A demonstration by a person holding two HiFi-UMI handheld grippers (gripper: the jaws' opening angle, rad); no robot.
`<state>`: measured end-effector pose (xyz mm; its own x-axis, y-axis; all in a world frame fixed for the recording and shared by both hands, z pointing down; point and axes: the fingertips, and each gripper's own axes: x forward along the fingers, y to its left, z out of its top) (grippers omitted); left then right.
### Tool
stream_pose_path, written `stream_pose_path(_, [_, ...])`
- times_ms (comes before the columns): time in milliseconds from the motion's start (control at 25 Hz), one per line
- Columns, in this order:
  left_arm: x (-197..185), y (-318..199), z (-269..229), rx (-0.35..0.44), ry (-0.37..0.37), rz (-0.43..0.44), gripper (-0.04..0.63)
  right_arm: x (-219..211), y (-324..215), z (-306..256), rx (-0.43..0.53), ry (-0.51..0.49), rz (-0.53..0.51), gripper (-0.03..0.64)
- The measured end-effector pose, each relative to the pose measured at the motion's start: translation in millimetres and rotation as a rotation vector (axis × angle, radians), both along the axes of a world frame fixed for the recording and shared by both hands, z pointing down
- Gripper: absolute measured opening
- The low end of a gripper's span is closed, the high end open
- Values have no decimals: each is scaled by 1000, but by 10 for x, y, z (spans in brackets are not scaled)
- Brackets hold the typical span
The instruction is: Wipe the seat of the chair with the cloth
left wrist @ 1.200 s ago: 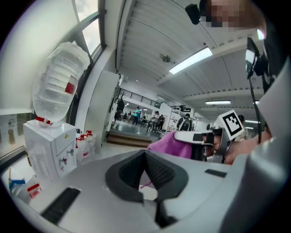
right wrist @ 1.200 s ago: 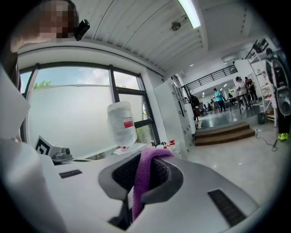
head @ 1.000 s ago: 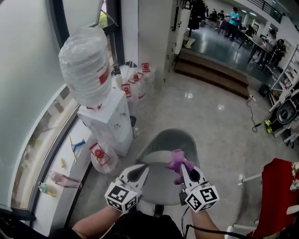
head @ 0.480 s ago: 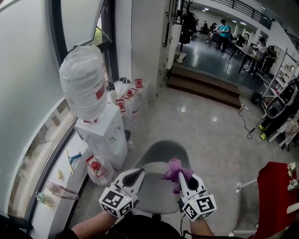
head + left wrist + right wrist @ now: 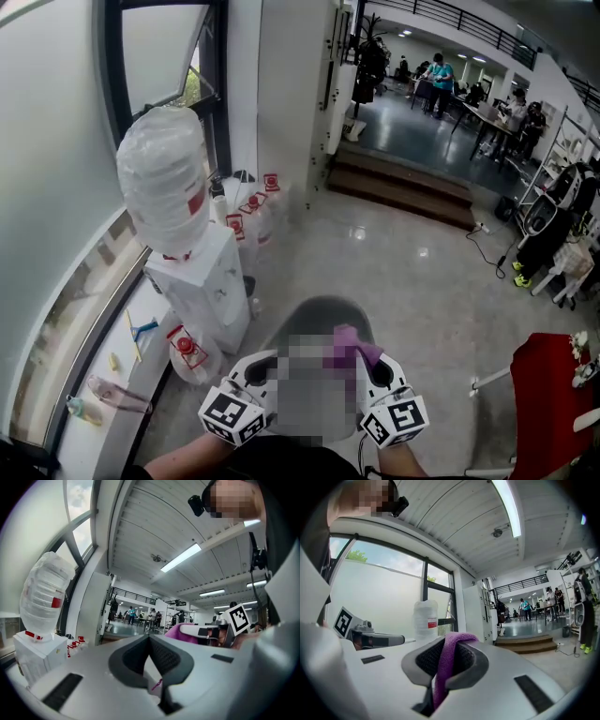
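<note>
Grippers sit side by side over the near edge of the grey chair (image 5: 319, 314); only the head view shows the chair. Right gripper (image 5: 451, 645) jaws are clamped on the purple cloth (image 5: 449, 660), its fold poking past the tips. Left gripper (image 5: 149, 639) jaws are pressed together with nothing between them. Both gripper views look level across the room. Left of the chair is a water dispenser (image 5: 208, 286) with an upturned bottle (image 5: 164, 178). Beyond the chair are steps (image 5: 403, 186).

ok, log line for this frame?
left gripper: shut, empty | right gripper: shut on cloth | cloth: purple, held up over chair | wipe: not under way
</note>
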<state>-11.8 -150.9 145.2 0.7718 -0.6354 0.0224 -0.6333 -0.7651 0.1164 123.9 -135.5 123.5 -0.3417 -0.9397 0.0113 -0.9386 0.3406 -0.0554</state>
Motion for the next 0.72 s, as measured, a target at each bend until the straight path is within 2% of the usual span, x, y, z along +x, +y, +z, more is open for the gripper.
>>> stream_pose_path(720, [-102,-11,-99,29,-20,-22,6,-34,34,-182,44,-3,16,17])
